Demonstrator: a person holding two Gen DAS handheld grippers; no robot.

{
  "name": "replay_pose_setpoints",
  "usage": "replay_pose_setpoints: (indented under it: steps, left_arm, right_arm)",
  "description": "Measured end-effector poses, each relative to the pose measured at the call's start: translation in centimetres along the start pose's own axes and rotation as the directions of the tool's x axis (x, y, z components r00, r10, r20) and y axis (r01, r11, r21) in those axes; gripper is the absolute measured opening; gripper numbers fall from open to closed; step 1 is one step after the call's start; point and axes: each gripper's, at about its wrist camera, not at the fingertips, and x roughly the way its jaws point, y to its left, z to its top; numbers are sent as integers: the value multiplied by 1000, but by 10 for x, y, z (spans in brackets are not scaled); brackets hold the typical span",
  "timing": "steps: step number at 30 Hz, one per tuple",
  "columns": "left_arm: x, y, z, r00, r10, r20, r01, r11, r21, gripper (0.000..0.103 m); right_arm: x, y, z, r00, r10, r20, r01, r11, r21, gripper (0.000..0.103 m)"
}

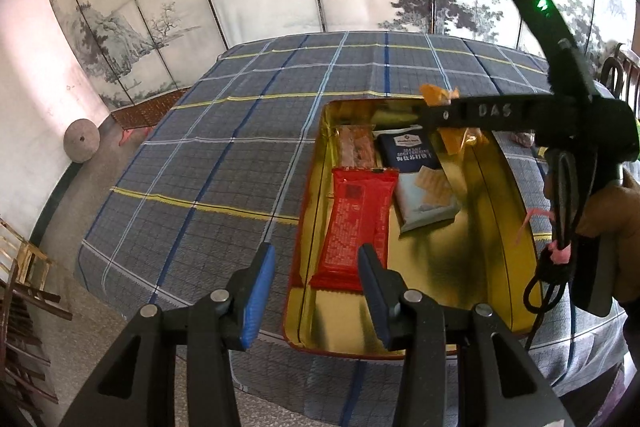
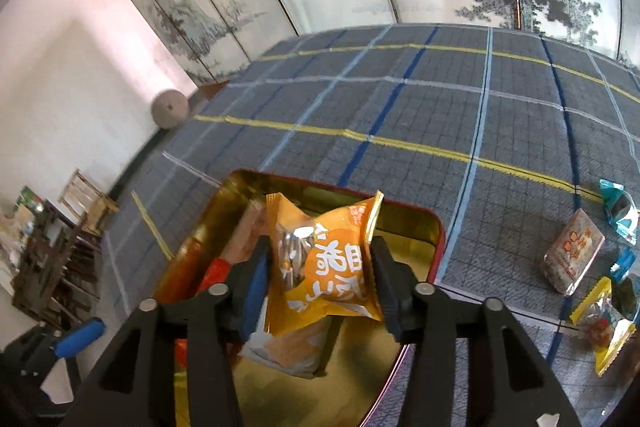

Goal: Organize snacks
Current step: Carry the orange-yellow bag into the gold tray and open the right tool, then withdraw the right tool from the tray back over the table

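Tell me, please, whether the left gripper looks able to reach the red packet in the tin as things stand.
Probably yes. The left gripper's jaws stand open just short of the red packet, which lies uncovered in the tin; the right gripper, holding an orange packet, is farther back.

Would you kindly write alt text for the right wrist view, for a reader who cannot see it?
The right gripper holds an orange snack packet between its fingers over an open gold-lined tin on a plaid tablecloth. Other packets already lie in the tin, and several wrapped snacks sit on the cloth to the right.
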Motion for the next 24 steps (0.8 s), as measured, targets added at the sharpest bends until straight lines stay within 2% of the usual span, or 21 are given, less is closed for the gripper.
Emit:
replay_pose_setpoints:
  steps: [2, 9, 14, 20, 23, 24]
  left_arm:
    - [0, -1, 0, 1000, 1, -3, -1, 1000, 3, 44]
    - [1, -6, 0, 1000, 7, -6, -7, 1000, 15, 44]
    - [0, -10, 3, 1000, 13, -5, -13, 1000, 26, 44]
    - [-3, -23, 5, 1000, 13, -4, -12, 999, 49, 44]
    - [-5, -32, 7, 1000, 13, -1, -13, 997, 73, 44]
    - [-7, -35, 7, 1000, 14, 0, -14, 997, 80, 44]
  right_arm:
    - [-1, -1, 1, 1000, -10, 5, 10, 1000, -2, 54]
    - [-18, -5, 2, 997, 54, 58, -55, 998, 6, 54]
    - [-58, -16, -9, 993, 23, 119, -20, 999, -25, 54]
    - [-128, -58, -55, 970, -154, 191, 164, 986, -40, 55]
    - [-161, -94, -80, 942, -270, 201, 273, 962, 11, 55]
    - [-173, -111, -90, 921, -332, 203, 332, 943, 33, 55]
